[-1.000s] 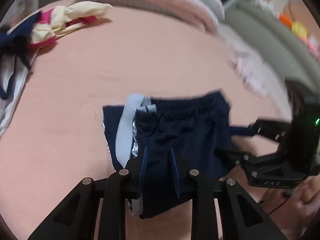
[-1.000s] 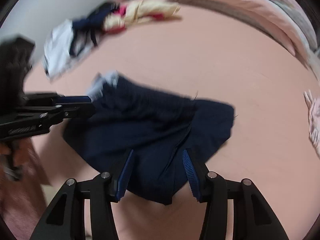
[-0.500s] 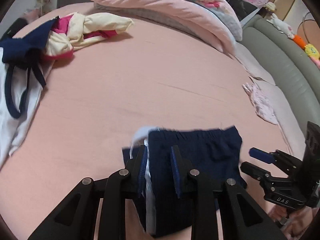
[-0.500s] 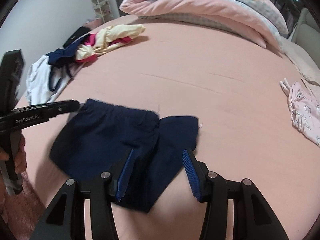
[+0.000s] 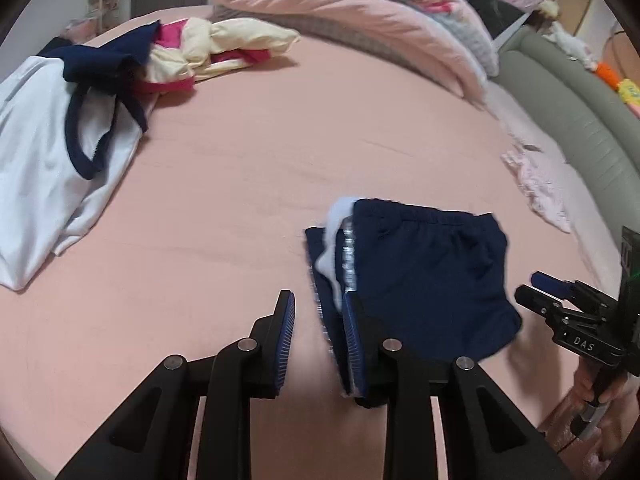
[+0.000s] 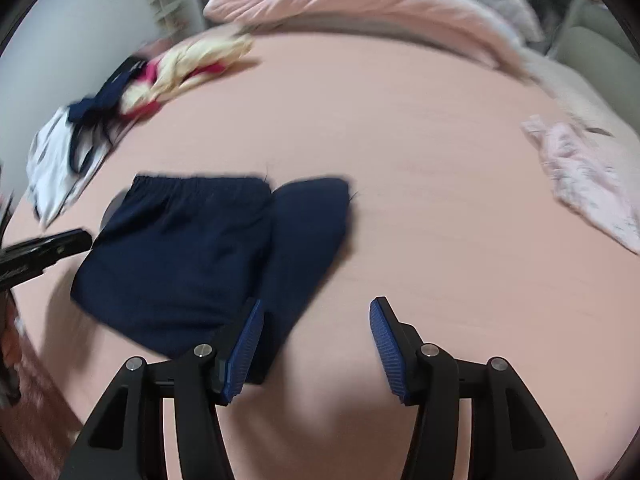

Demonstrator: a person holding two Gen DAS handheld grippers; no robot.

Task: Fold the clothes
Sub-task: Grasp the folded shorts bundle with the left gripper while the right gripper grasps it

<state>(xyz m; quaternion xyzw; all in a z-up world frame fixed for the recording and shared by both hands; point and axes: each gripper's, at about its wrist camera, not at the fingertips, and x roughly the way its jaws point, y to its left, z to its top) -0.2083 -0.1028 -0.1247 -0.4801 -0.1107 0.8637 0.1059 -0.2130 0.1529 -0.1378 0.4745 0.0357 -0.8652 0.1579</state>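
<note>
Shorts (image 5: 420, 276) lie folded on bed (image 5: 240, 208); left gripper (image 5: 320, 344) and right gripper (image 6: 316, 344), jaws wide and empty, should press the 6 o'clock hem flat.

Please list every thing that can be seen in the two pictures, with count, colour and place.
navy shorts: one, dark blue with a pale strip, folded on the near middle of the bed.
bed sheet: one, pink, under everything.
white shirt: one, white with navy trim, far left.
yellow and pink garment: one, bunched, back left.
pale pink garment: one, right side.
duvet: one, pink, at the back.
headboard: one, grey-green, right edge.
left gripper: one, black with blue pads, open.
right gripper: one, black, open.
</note>
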